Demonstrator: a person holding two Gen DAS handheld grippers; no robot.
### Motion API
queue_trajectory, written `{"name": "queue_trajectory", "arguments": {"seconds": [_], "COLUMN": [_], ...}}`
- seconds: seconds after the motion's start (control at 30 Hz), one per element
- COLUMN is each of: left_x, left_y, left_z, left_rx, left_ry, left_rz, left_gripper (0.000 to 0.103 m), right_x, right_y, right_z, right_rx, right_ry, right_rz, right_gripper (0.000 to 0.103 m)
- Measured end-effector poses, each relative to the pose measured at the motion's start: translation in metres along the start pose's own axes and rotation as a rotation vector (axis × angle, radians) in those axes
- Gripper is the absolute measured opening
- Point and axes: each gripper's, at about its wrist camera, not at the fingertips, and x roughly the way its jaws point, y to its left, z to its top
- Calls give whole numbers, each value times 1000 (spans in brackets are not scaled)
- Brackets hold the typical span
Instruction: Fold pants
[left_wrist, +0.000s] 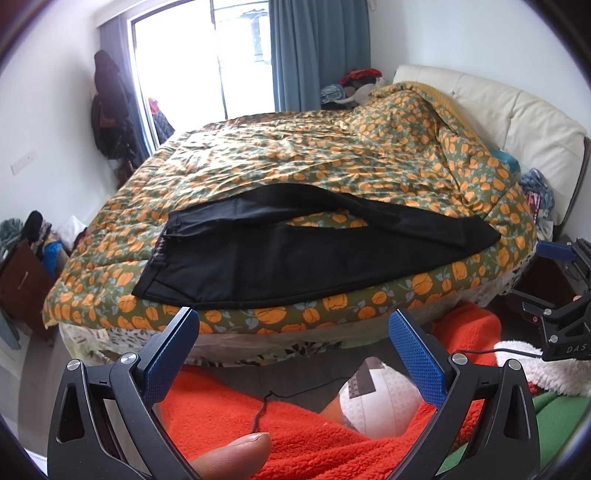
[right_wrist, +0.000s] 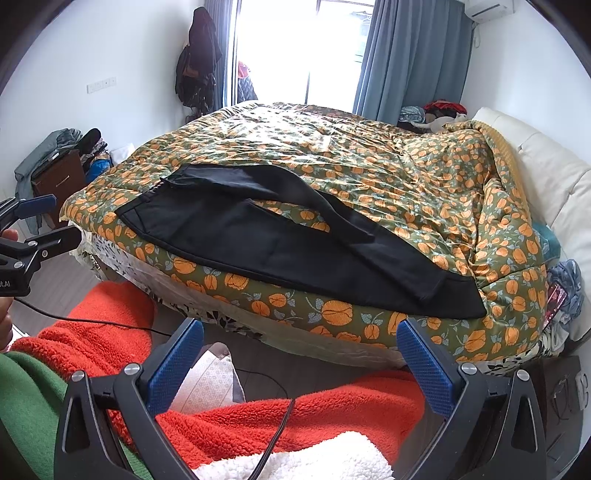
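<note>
Black pants (left_wrist: 280, 254) lie spread along the near edge of the bed, waistband at the left, both legs running right and apart near the crotch. In the right wrist view the same pants (right_wrist: 266, 240) stretch diagonally toward the lower right. My left gripper (left_wrist: 293, 319) is open, held in front of the bed edge below the pants, touching nothing. My right gripper (right_wrist: 299, 330) is open too, short of the bed edge with nothing between its blue fingers (right_wrist: 423, 360). The right gripper also shows at the right edge (left_wrist: 561, 295) of the left wrist view.
A green quilt with orange flowers (left_wrist: 332, 158) covers the bed; a cream headboard (left_wrist: 517, 110) stands at the right. Orange fleece clothing (right_wrist: 314, 410) and a black cable (right_wrist: 277, 432) lie below the grippers. A brown cabinet with clothes (right_wrist: 55, 177) is at the left.
</note>
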Motion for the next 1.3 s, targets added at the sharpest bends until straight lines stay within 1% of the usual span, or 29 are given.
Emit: {"name": "queue_trajectory", "arguments": {"seconds": [1.3], "left_x": [4], "left_y": [3], "left_z": [-2], "left_rx": [4], "left_ry": [8], "left_rz": [5], "left_gripper": [102], "right_x": [3], "right_y": [1], "right_z": [-2], "right_rx": [5], "right_ry": [7], "right_rz": [4], "right_gripper": [103]}}
